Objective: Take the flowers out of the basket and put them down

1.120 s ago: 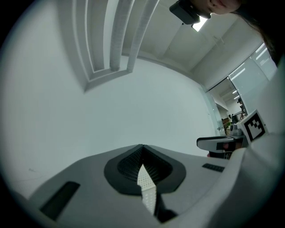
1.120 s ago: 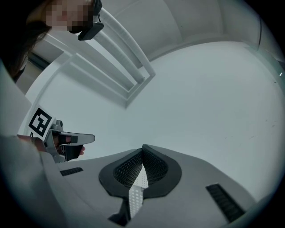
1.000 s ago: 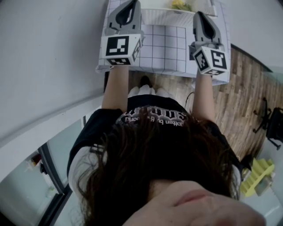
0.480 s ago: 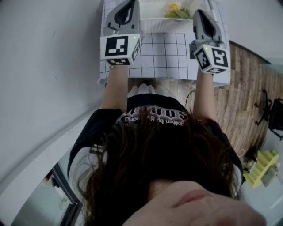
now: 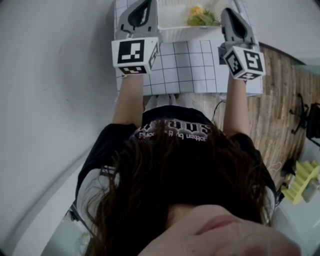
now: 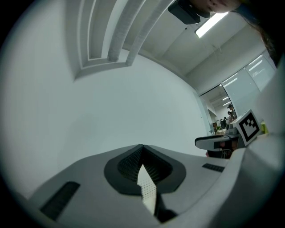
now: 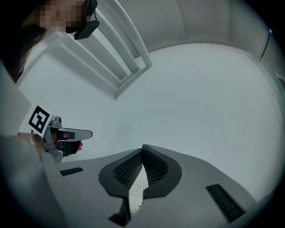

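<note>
A white basket point(image 5: 175, 33) stands at the far side of the grid-marked table point(image 5: 185, 72), with yellow flowers and green leaves point(image 5: 201, 17) inside it at the right. My left gripper point(image 5: 142, 9) is held up in front of the basket's left end, shut and empty. At the basket's right end is my right gripper point(image 5: 231, 17), also shut with nothing in it. In both gripper views the closed jaws point up at a bare white wall, the left gripper point(image 6: 141, 150) and the right gripper point(image 7: 143, 150) each seeing the other off to the side.
A white wall runs along the left. To the right of the table is wooden floor point(image 5: 280, 100), with a black chair point(image 5: 312, 125) and a yellow stand point(image 5: 302, 182) further right. The person's head and dark hair fill the lower part of the head view.
The head view has shifted so that more of the basket and the flowers show at the top. Both grippers stay shut and keep their places in front of the basket.
</note>
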Demonstrator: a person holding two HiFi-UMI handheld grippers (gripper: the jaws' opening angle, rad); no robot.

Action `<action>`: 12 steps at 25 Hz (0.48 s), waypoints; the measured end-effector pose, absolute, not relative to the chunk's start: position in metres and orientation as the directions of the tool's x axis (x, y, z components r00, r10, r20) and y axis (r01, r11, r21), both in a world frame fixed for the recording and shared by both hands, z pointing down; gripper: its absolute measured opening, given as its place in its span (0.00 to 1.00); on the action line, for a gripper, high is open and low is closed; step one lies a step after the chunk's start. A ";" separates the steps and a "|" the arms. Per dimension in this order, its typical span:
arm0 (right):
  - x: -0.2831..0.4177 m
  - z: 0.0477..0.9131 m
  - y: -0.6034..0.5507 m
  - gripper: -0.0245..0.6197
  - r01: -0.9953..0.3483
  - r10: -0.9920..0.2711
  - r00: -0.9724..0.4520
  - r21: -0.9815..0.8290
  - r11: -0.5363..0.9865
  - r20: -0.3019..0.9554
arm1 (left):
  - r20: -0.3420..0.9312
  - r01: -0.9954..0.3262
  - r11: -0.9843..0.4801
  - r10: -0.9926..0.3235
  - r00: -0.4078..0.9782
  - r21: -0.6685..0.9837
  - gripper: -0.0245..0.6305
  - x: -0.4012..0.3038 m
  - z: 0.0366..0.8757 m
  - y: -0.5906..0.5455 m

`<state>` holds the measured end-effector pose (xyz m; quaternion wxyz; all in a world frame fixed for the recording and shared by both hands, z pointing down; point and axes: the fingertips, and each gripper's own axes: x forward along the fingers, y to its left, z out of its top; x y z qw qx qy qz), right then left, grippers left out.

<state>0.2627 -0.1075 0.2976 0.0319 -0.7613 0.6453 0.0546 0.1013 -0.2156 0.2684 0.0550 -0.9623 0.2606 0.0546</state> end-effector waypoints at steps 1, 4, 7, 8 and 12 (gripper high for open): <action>0.264 0.298 -0.109 0.07 -0.986 -0.979 0.163 0.026 -0.168 -0.121 | -0.132 -0.506 -0.859 -0.494 0.859 -0.077 0.04 0.102 0.269 -0.217; 0.268 0.298 -0.113 0.07 -0.985 -0.980 0.164 0.032 -0.169 -0.110 | -0.126 -0.507 -0.859 -0.497 0.858 -0.067 0.04 0.104 0.271 -0.222; 0.275 0.298 -0.118 0.07 -0.986 -0.981 0.163 0.028 -0.167 -0.100 | -0.122 -0.509 -0.859 -0.499 0.858 -0.064 0.04 0.106 0.273 -0.226; 0.278 0.298 -0.120 0.07 -0.986 -0.982 0.161 0.031 -0.164 -0.095 | -0.121 -0.510 -0.858 -0.501 0.857 -0.065 0.04 0.108 0.273 -0.227; 0.285 0.299 -0.130 0.07 -0.991 -0.990 0.129 0.034 -0.131 -0.061 | -0.113 -0.520 -0.852 -0.511 0.852 -0.067 0.04 0.112 0.273 -0.231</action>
